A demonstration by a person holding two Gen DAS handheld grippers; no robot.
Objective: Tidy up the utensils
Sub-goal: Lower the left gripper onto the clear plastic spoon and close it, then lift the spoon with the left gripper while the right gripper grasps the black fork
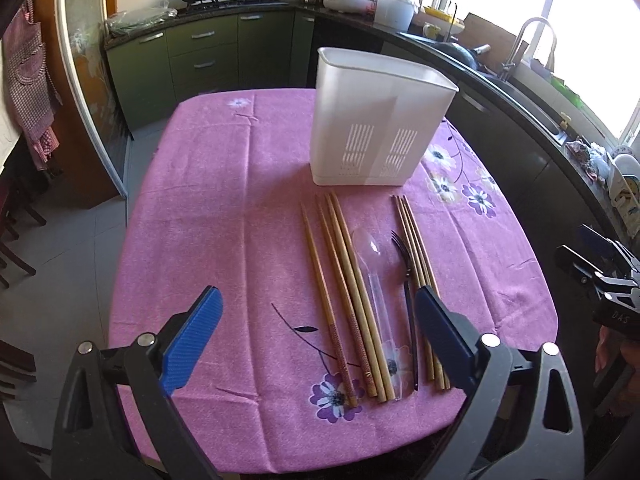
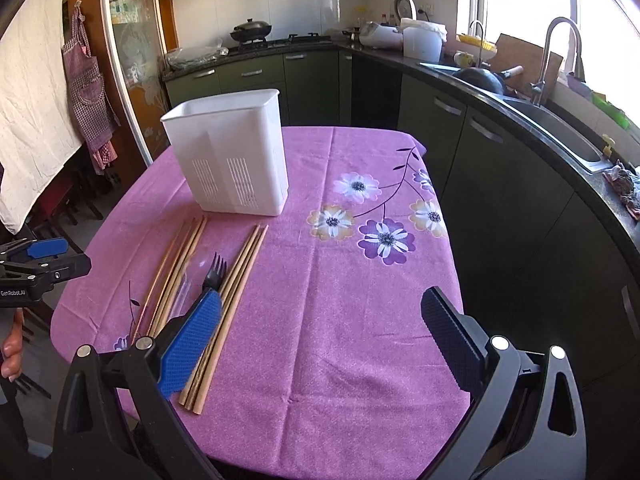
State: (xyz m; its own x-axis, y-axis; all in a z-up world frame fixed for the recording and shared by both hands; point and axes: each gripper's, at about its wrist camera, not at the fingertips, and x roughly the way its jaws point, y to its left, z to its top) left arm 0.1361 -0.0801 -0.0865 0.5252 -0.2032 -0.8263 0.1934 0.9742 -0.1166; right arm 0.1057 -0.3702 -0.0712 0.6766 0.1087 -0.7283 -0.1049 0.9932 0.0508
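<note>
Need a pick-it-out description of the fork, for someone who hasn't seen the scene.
On the purple floral tablecloth, utensils lie in a row before the white slotted holder. The fork lies between the clear plastic spoon and the right-hand chopsticks: the only black piece.

Chopsticks (image 1: 344, 300), spoon (image 1: 372, 256) and fork (image 1: 404, 264) lie side by side (handles nearer) before the holder (image 1: 380, 120).

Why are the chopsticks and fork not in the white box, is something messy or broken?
Nothing looks broken or spilled. The chopsticks, clear spoon and black fork lie in a neat row on the pink tablecloth, in front of the upright white utensil holder. They just have not been put away yet.
</note>
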